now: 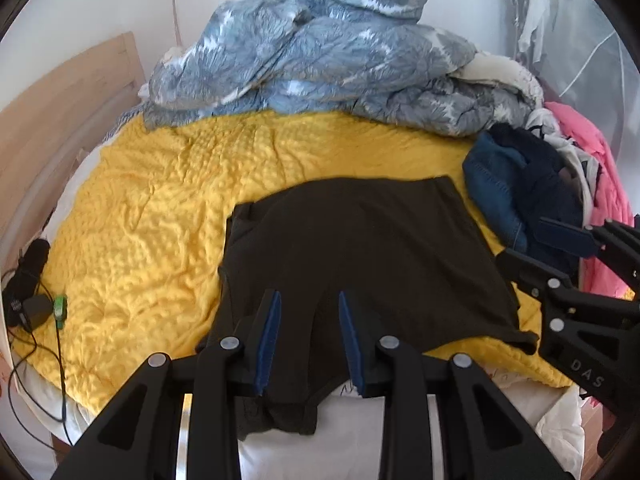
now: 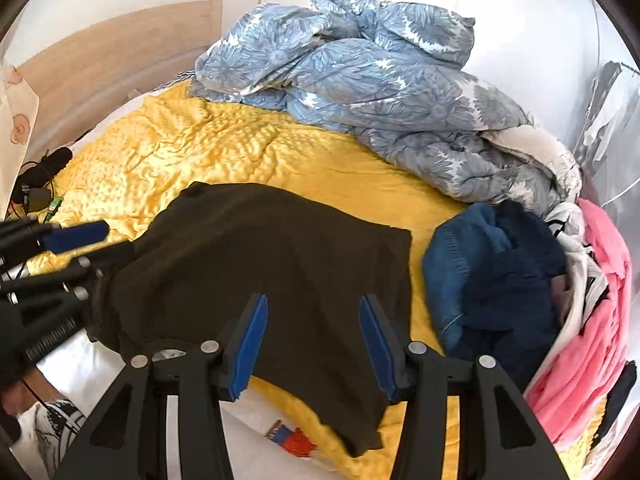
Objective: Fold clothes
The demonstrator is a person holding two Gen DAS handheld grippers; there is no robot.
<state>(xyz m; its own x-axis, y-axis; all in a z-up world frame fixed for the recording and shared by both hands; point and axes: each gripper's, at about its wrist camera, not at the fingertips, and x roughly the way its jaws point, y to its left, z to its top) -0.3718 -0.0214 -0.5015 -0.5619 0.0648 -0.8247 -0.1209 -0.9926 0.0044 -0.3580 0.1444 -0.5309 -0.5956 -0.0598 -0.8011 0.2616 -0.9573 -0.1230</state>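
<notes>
Across the lower centre of both frames lies a dark olive-brown knit garment (image 1: 360, 256), spread flat on the yellow textured bedspread (image 1: 152, 208); its near edge overhangs onto white sheet. Flat lay suits creasing; whether it is already part-folded, cannot tell. Left hand-held gripper (image 1: 309, 344) hovers over the near hem, blue pads parted, nothing between them. Right hand-held gripper (image 2: 312, 346) likewise parted and empty above the garment's lower right. A heap of blue denim, navy and pink clothes (image 2: 520, 288) sits at right, just beside, presumably the unsorted stock. Crumpled blue floral duvet (image 2: 360, 80) is pushed to upper frame, leaving working room.
</notes>
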